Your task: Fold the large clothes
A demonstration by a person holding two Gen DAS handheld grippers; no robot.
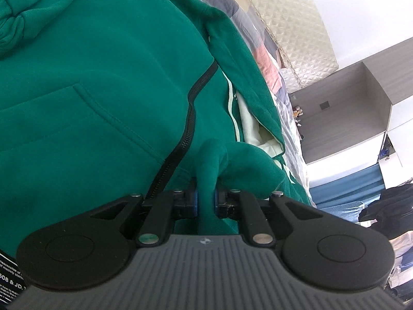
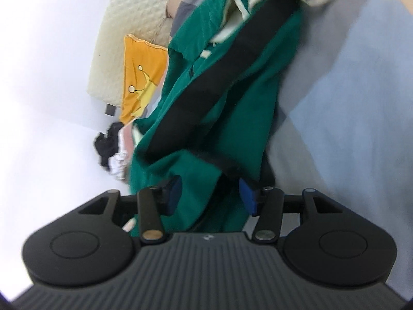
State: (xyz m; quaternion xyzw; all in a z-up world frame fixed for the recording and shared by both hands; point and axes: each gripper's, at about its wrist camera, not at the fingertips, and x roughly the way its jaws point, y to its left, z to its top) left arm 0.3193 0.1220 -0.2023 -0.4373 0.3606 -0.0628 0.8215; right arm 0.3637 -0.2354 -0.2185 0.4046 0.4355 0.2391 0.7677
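A patchwork bedspread of grey, pink and blue squares [image 1: 260, 38] covers the bed, running from 12 to 4 o'clock in the left wrist view, with a cream quilted headboard [image 1: 296, 25] beyond it. On this bed lies the task's garment, a large green fleece zip-up hoodie with a black zipper [image 1: 103, 77]; it fills the view from 9 to 1 o'clock, front pocket and zip facing up, its pale lining showing at 3 o'clock where the front has fallen open.

The left claw [image 1: 205, 202] is clenched on a pinched ridge of the green fabric near the zipper's lower end, probably to carry that edge across for a fold.

In the blurred right wrist view the same hoodie [image 2: 206, 118] hangs bunched from 12 to 6 o'clock, a broad black band along it. The right claw [image 2: 210, 197] is released: its blue pads [image 2: 246, 195] stand apart with cloth lying loosely between them, not pressed. An orange cushion with a yellow pattern [image 2: 142, 77] sits at 10 o'clock by the headboard, clear of the work.
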